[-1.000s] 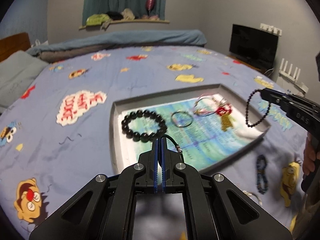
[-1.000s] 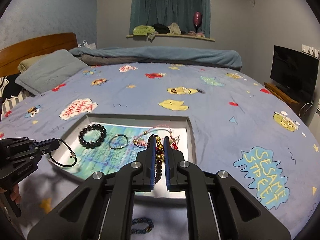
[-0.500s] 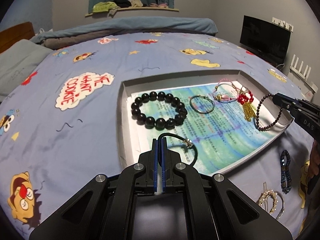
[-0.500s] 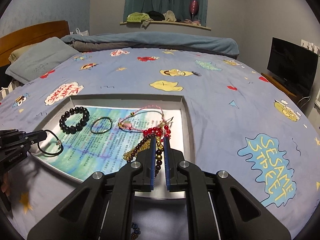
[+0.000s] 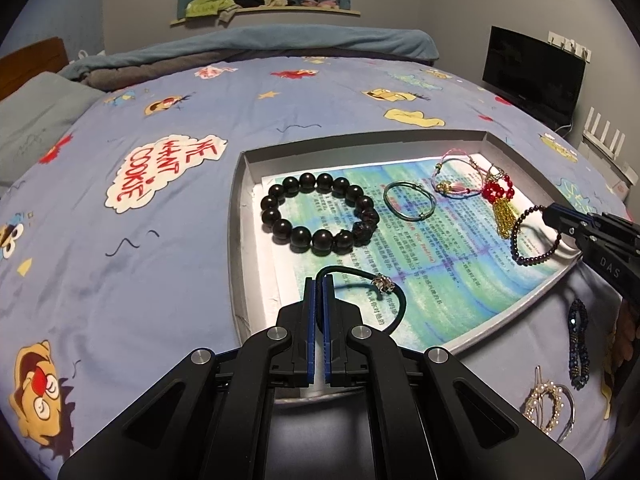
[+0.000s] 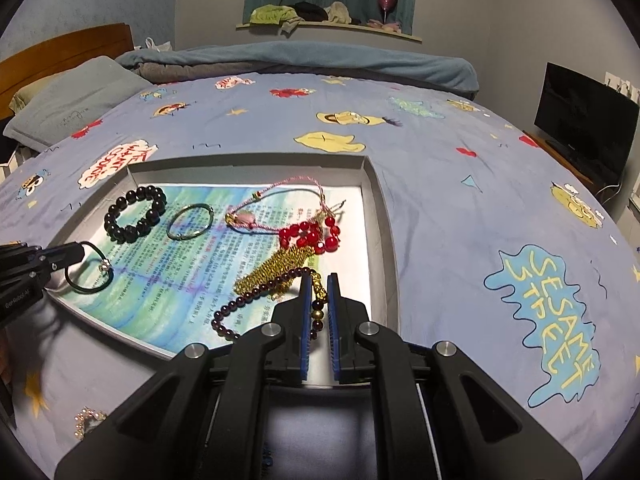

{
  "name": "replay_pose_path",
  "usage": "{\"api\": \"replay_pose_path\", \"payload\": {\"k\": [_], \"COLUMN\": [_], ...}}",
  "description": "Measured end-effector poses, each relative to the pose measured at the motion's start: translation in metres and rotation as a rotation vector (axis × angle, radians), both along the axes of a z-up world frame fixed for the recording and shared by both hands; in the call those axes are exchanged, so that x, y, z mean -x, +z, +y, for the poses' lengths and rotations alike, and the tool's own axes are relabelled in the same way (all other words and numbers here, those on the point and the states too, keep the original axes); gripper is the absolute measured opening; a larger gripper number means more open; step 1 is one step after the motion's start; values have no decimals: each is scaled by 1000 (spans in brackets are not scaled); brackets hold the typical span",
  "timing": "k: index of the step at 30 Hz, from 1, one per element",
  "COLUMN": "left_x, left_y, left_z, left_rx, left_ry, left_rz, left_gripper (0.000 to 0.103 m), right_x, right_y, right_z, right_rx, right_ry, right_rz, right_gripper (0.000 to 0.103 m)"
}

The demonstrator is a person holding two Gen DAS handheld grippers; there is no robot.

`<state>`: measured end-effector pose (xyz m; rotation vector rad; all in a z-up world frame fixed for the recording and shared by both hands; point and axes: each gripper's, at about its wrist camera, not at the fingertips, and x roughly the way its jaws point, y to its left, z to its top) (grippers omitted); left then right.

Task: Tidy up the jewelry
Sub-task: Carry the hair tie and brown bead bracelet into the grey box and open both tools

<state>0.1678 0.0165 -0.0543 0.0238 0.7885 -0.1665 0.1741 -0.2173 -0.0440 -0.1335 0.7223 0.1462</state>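
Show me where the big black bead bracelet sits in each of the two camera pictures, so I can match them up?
Left wrist view: the black bead bracelet lies near the picture's centre, at the left end of the tray.
Right wrist view: the same bracelet lies left of centre, in the tray's far left corner.
Shared landmark: the thin metal ring lies just right of the bracelet in both views.

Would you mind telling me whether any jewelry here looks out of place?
Yes: a dark blue beaded bracelet and a pearl hair clip lie on the bedsheet outside the tray, beside its near right edge, while the other pieces are inside or held over it.
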Motion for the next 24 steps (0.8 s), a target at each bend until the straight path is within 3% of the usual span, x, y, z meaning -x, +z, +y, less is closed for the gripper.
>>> {"api": "replay_pose_path", "payload": {"k": [17, 21, 24], "left_x": [-2, 0, 4], "left_y": [-2, -1, 3], "left_z": [-3, -3, -5], "left_rx": [-9, -6, -9], "left_ry": [2, 2, -1], "left_rz": [5, 1, -12], "left_gripper": [4, 10, 22], "right_x": [2, 3, 7], "right_y": [-2, 0, 5], "right_z": [-2, -4, -6], "right_rx": [-16, -32, -59], "right_ry": [-2, 4, 6], "right_rz": [11, 14, 7], "right_gripper": [8, 10, 21]}}
